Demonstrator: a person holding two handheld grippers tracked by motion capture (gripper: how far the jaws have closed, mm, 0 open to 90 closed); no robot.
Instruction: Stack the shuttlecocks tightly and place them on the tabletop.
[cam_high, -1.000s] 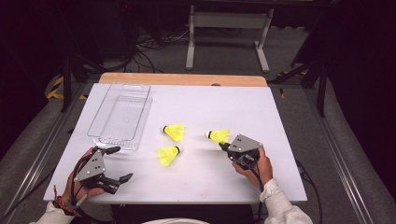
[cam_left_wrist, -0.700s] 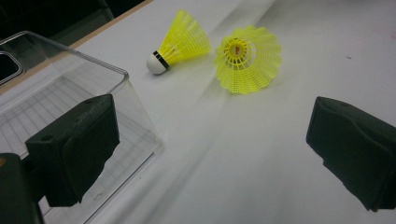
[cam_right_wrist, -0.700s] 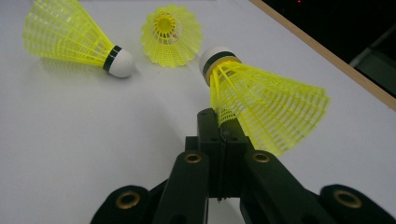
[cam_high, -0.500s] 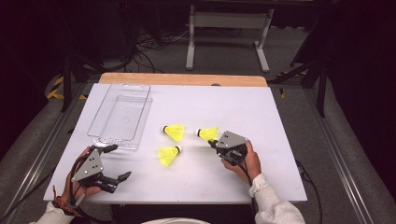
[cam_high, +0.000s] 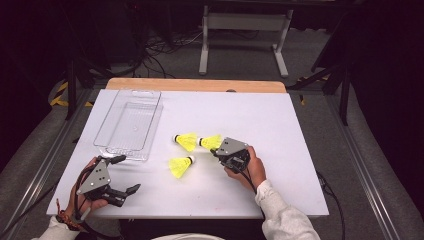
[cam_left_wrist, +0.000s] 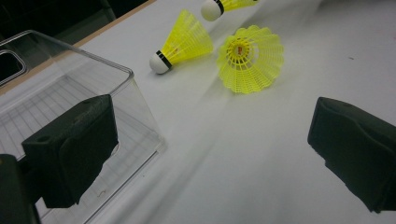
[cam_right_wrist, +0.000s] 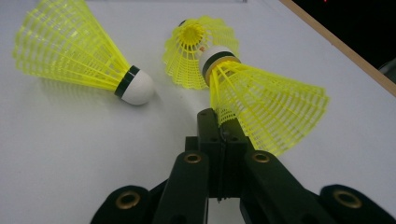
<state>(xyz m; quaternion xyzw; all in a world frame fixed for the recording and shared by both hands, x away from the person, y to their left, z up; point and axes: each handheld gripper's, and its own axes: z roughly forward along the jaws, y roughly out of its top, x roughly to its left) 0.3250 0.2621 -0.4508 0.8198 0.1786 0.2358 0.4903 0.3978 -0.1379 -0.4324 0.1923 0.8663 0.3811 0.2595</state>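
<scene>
A yellow plastic mesh shuttlecock (cam_right_wrist: 261, 102) is pinched by the edge of its skirt in the closed jaws of the right gripper (cam_high: 216, 151) and held low over the white table (cam_high: 280, 130), its white cork tip just beside a second yellow shuttlecock (cam_high: 186, 141). A third yellow shuttlecock (cam_high: 180, 165) lies nearby. The left gripper (cam_high: 122, 175) is held wide open and empty beside the clear plastic tray (cam_high: 127, 125). The tray's far end is cut off in the left gripper view.

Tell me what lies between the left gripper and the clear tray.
Nothing: in the high view only bare white table separates the left gripper from the clear tray, and its upper jaw reaches close to the tray's near rim.
</scene>
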